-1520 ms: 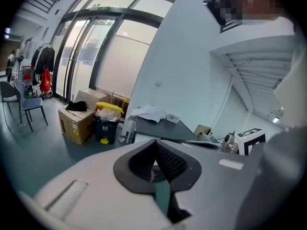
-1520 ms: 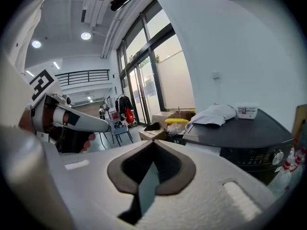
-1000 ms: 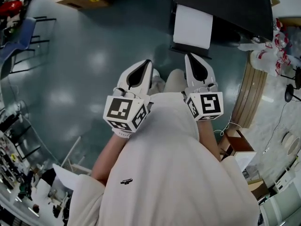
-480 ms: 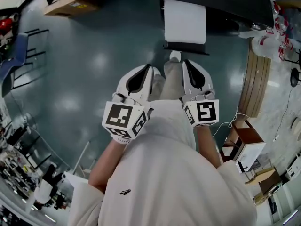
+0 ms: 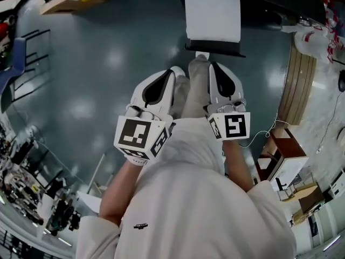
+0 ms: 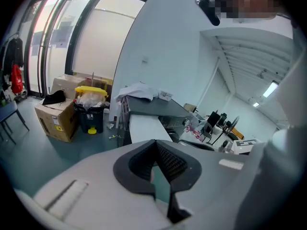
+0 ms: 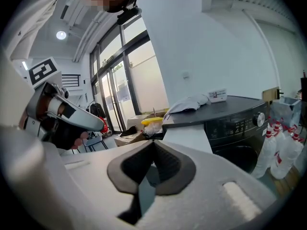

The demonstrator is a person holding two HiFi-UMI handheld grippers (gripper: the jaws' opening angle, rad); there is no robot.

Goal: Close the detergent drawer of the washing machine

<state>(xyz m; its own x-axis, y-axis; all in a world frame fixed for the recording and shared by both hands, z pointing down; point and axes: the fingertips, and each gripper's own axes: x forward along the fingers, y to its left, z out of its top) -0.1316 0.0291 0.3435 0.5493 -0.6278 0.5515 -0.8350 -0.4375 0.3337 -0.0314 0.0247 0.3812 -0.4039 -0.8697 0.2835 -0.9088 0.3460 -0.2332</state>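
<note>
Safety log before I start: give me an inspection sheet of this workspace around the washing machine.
Surface: glossy grey floor.
Job's things: dark washing machine; white detergent drawer sticks out, open.
Clutter: cloth on the machine top; cardboard box and yellow-lidded bin beside the machine.
Tools: left tool shut, empty; right tool shut, empty; neither touches the drawer.
Cables: white cable on the floor, right side.
Surroundings: glass doors.

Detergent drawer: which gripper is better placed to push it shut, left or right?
Right, probably. Head view: the right gripper lines up with the open white detergent drawer; the left gripper points just past its left edge. Both are shut, empty, apart from it.
</note>
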